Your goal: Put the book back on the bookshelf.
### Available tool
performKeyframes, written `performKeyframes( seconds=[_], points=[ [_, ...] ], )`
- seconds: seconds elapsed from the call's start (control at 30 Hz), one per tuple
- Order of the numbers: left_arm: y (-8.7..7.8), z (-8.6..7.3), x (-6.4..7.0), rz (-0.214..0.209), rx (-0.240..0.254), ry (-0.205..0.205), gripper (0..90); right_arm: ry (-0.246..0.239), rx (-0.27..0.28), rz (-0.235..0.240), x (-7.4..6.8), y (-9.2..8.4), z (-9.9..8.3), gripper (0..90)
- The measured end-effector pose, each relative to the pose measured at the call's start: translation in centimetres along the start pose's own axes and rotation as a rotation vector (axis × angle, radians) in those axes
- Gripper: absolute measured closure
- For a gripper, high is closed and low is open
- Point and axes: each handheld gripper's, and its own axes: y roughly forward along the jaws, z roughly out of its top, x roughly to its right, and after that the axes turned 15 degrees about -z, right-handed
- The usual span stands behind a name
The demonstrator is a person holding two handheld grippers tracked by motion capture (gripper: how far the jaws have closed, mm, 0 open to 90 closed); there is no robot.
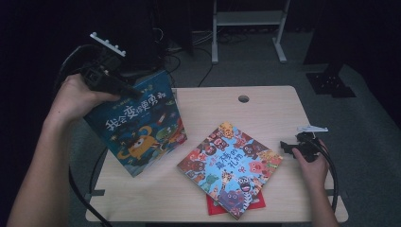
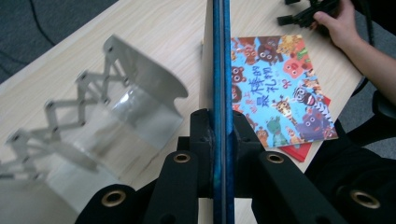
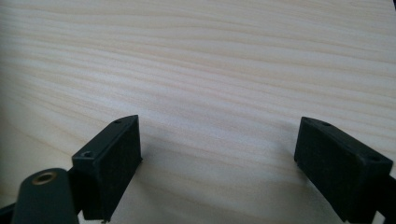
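The open book (image 1: 230,166) lies flat near the middle of the counter (image 1: 265,101), resting on a thinner book (image 1: 213,206) that pokes out at its near edge. Left of the open book, a second book (image 1: 139,124) is tilted up off the counter in the left claw (image 1: 126,88). Right of the open book, just beside it, sits the right claw (image 1: 287,146), low over the counter.

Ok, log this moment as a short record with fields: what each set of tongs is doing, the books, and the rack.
left tongs: shut on the top edge of the blue picture book, held upright and tilted over the table's left side
right tongs: open, nothing between the jaws, low over bare table at the right
colourful animal book: flat at mid-table, lying on a red book
folding metal rack: on the table beside the held book
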Motion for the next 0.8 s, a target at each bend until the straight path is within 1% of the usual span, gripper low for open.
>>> performKeyframes(
  seconds=[0.03,0.1,0.13,0.17,0.23,0.27,0.3,0.33,0.37,0.47,0.57,0.6,0.67,0.7,0.73,0.77,0.8],
  points=[
    [-0.5,-0.6,-0.2,0.008,0.005,-0.017,82.3,0.000,0.000,0.000,0.0,0.0,0.0,13.7],
    [-1.0,-1.2,-0.4,0.018,0.008,-0.027,82.3,0.001,0.001,-0.001,0.0,0.0,0.0,13.7],
    [-1.0,-1.2,-0.4,0.018,0.008,-0.027,82.3,0.001,0.001,-0.001,0.0,0.0,0.0,13.7],
    [-1.7,-1.9,-0.6,0.026,0.013,-0.040,82.3,0.001,0.001,-0.001,0.0,0.0,0.0,13.7],
    [-2.3,-2.6,-0.8,0.035,0.022,-0.059,82.3,0.001,0.001,-0.001,0.0,0.0,0.0,13.7],
    [-2.3,-2.6,-0.8,0.035,0.022,-0.059,82.3,0.001,0.001,-0.001,0.0,0.0,0.0,13.7],
    [-2.9,-3.3,-1.1,0.041,0.034,-0.075,82.3,0.001,0.001,-0.001,0.0,0.0,0.0,13.7],
    [-2.9,-3.3,-1.1,0.041,0.034,-0.075,82.3,0.001,0.001,-0.001,0.0,0.0,0.0,13.7],
    [-3.5,-4.0,-1.3,0.050,0.036,-0.090,82.3,0.002,0.001,-0.001,0.0,0.0,0.0,13.7],
    [-4.3,-5.0,-1.6,0.067,0.044,-0.113,82.4,0.002,0.001,-0.001,0.0,0.0,0.0,13.7],
    [-4.9,-6.0,-2.1,0.084,0.053,-0.136,82.3,0.002,0.001,-0.001,0.0,0.0,0.0,13.7],
    [-4.9,-6.0,-2.1,0.084,0.053,-0.136,82.3,0.002,0.001,-0.001,0.0,0.0,0.0,13.7],
    [-5.3,-6.5,-2.4,0.095,0.052,-0.153,82.4,0.002,0.001,-0.001,0.0,0.0,0.0,13.7],
    [-5.6,-7.1,-2.6,0.107,0.053,-0.167,82.3,0.002,0.001,0.000,0.0,0.0,0.0,13.7],
    [-5.6,-7.1,-2.6,0.107,0.053,-0.167,82.3,0.002,0.001,0.000,0.0,0.0,0.0,13.7],
    [-5.9,-7.6,-2.9,0.121,0.056,-0.181,82.3,0.002,0.001,-0.001,0.0,0.0,0.0,13.7],
    [-5.9,-7.6,-2.9,0.121,0.056,-0.181,82.3,0.002,0.001,-0.001,0.0,0.0,0.0,13.7]
  ],
)
